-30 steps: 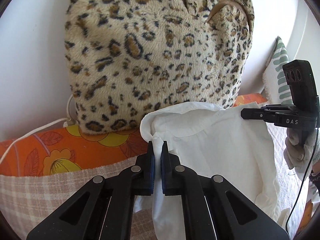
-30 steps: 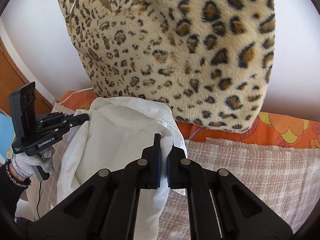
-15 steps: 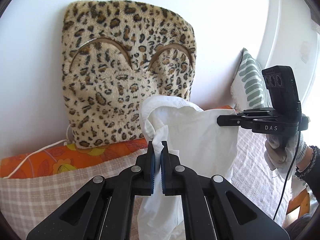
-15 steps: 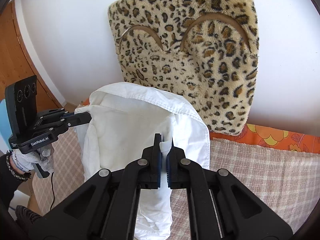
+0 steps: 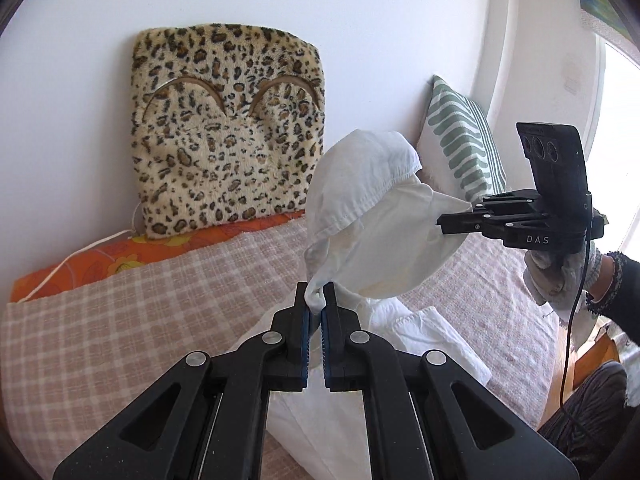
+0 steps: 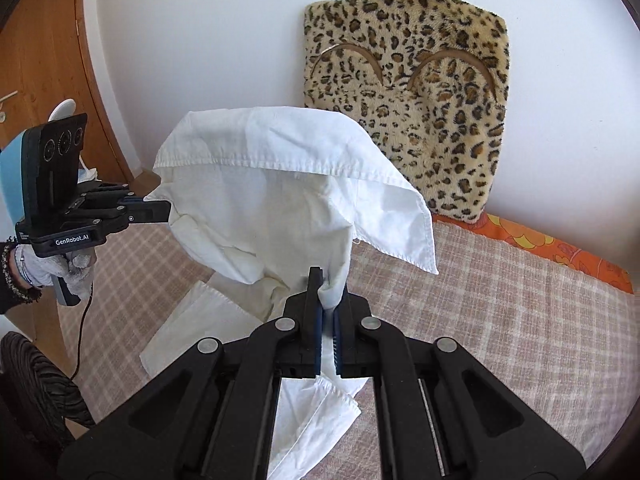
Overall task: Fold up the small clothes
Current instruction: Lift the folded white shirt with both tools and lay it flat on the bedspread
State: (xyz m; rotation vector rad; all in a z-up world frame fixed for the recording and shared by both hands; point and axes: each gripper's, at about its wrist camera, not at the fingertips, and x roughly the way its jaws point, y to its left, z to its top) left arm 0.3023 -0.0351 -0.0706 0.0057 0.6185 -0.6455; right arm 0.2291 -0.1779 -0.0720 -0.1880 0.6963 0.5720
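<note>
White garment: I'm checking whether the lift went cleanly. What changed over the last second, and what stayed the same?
Both grippers pulled back from the leopard cushion and rose, carrying the white garment away from it and clear of the checked bedspread; its lower part now trails down. Nothing was released: the left gripper and right gripper stay shut on its corners. The cushion has not moved.

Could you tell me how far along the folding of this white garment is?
Done: both grippers have pinched it. In hand: the left gripper and right gripper hold the white garment up over the checked blanket. Left: no finished fold shows.
</note>
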